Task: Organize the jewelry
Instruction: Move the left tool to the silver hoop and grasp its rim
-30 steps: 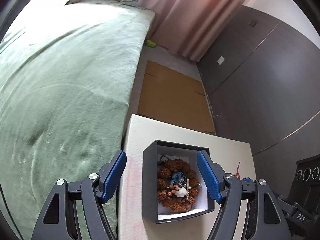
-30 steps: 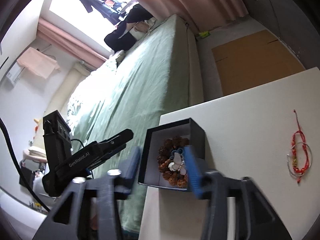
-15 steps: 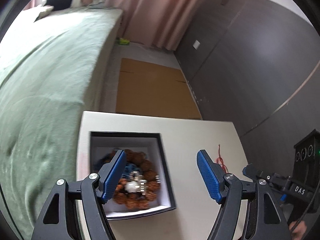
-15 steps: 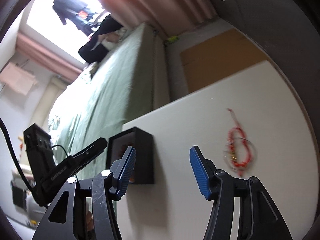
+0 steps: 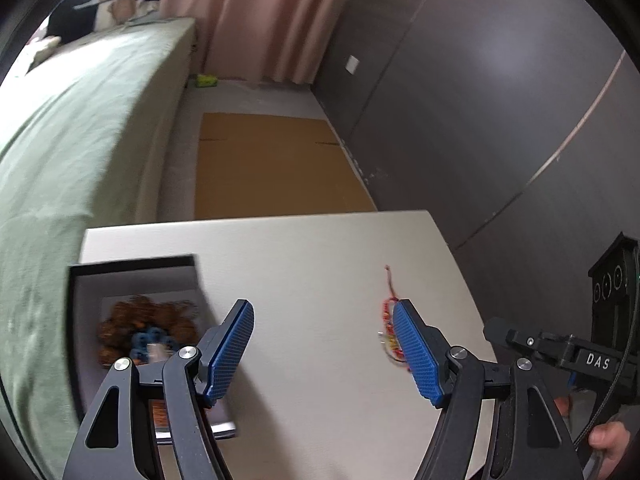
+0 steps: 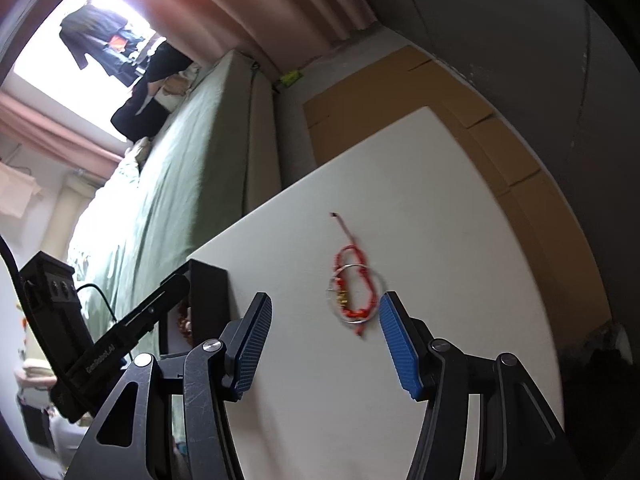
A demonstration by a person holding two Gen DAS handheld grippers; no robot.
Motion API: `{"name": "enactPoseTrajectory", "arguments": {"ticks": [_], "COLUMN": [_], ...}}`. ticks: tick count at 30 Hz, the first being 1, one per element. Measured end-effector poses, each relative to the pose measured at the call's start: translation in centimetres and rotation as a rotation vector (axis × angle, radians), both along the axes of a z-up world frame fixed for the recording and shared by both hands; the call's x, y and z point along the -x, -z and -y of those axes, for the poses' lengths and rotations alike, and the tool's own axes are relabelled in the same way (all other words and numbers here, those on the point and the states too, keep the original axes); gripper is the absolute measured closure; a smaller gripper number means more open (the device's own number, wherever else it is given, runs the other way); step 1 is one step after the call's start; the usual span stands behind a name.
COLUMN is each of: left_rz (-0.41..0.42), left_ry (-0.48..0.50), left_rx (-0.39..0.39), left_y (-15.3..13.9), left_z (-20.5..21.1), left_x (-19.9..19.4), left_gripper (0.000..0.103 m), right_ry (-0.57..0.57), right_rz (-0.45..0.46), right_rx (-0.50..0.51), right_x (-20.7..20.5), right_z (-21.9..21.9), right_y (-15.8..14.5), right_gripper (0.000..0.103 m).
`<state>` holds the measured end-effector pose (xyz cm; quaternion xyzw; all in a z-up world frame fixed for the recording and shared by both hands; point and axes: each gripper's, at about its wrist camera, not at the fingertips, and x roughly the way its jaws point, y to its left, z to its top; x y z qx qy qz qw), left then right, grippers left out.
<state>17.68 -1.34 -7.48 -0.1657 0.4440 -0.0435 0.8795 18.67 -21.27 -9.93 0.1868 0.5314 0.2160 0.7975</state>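
At the left edge of the white table (image 5: 304, 248), the dark box (image 5: 132, 266) held the brown bead bracelet (image 5: 148, 322). Your left gripper (image 5: 322, 354) was released, its blue pads wide apart over bare table. Near the right edge lay the red cord bracelet (image 6: 354, 284) with a thin silver ring (image 6: 352, 296). Your right gripper (image 6: 326, 348) was released too, just before this bracelet and not touching it.
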Motion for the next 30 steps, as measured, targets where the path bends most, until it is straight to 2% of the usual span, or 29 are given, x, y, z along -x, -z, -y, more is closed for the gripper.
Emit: {"name": "enactPoseTrajectory", "arguments": {"ticks": [3,5,8,19,27,30], "left_rz": [-0.018,-0.037,-0.074,-0.199,-0.224,-0.218], "left_ry": [0.028,0.048,0.068,0.108,0.131,0.127], "left_rx": [-0.017,-0.03,-0.066,-0.166,-0.283,-0.304], "left_y": [0.7,1.4,2.4,5.7,7.4,7.6], "left_z": [1.8,3.2,4.9,10.3,13.4,13.7], "left_x": [-0.8,-1.5,-2.4,-5.1,-5.6,-5.4], "left_gripper": [0.03,0.03,0.03,0.029,0.014,0.014], "right_ry": [0.028,0.053,0.095,0.219,0.241,0.234], "right_rz": [-0.012,-0.02,-0.033,-0.076,-0.075,-0.071], "right_rx": [0.006,-0.004,-0.017,-0.059,-0.075,-0.082], "right_x": [-0.2,-0.3,-0.6,-1.3,-1.1,-1.1], "right_z": [1.1,2.2,3.7,8.4,9.7,9.7], "right_y": [0.2,0.4,0.6,1.4,1.4,1.3], "right_gripper": [0.042,0.024,0.014,0.012,0.012,0.012]}}
